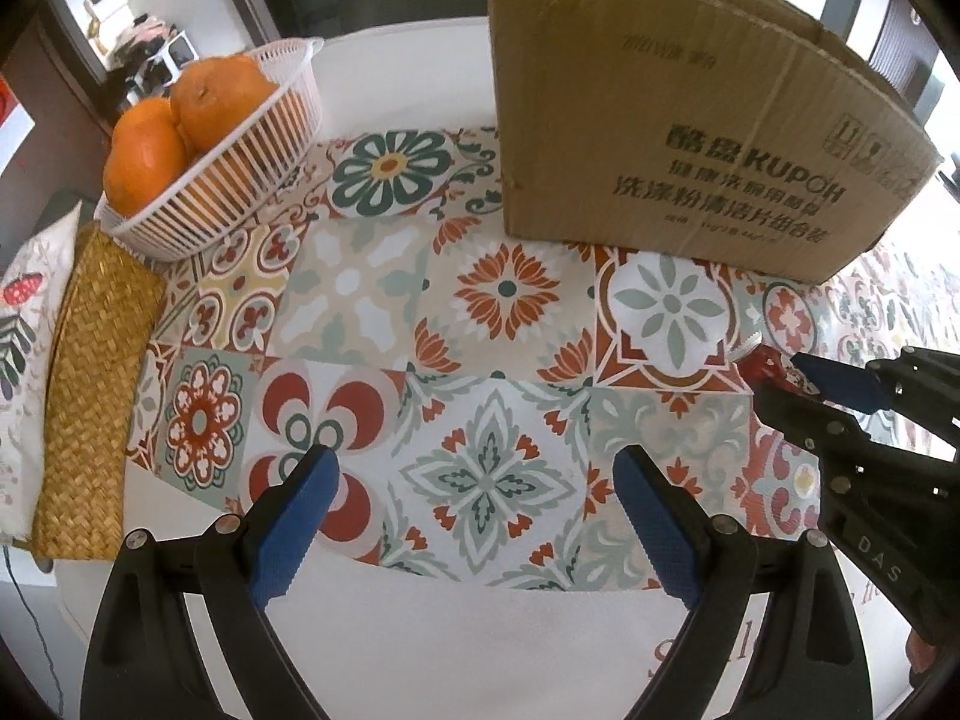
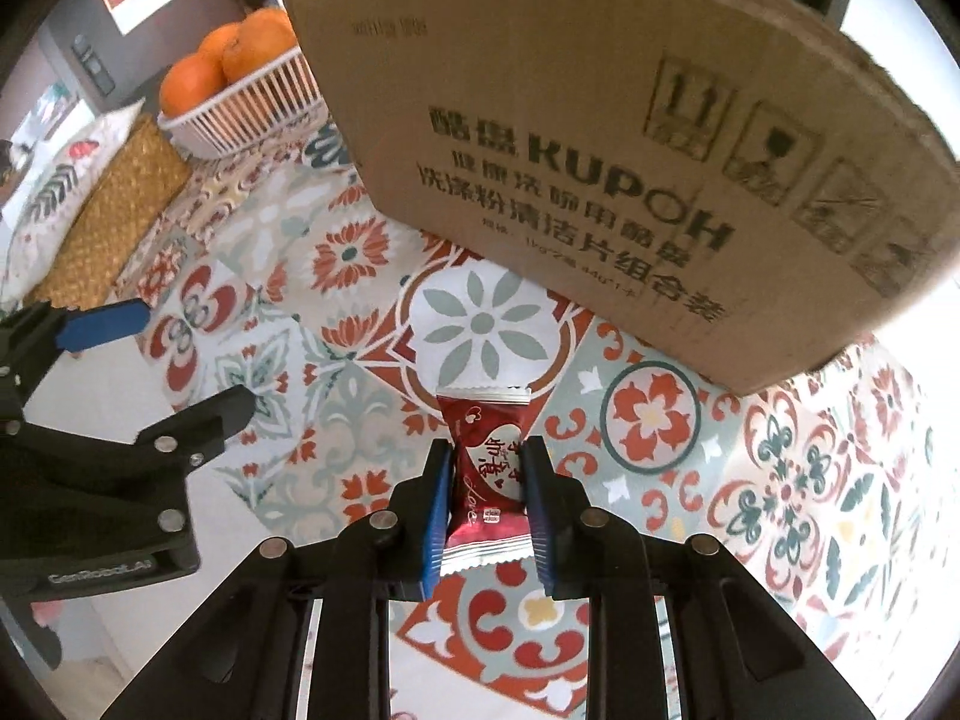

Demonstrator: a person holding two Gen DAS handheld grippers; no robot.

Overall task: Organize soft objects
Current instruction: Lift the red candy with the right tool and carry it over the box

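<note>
The right gripper (image 2: pixel 487 501) pinches a red sweet packet (image 2: pixel 486 480) between its blue pads (image 2: pixel 437 516), one pad on each long side. The packet points away from the camera, its crimped white ends clear of the pads, over the patterned tablecloth (image 2: pixel 336 252) near the table's front edge. In the left wrist view only the tip of the packet shows beyond the right gripper's fingers.

The left gripper (image 1: pixel 474 516) hangs over the front part of the tablecloth with its fingers (image 1: pixel 300 516) spread wide and nothing between them.

Farther back, a cardboard box (image 2: pixel 600 150) with printed lettering stands on the tablecloth, toward the right side of the table (image 1: pixel 420 60). At the back left a white slatted basket (image 1: pixel 240 180) holds oranges (image 1: pixel 216 96). A woven straw mat (image 1: pixel 96 372) lies along the left edge, with a printed cushion (image 1: pixel 24 360) just beside it.
</note>
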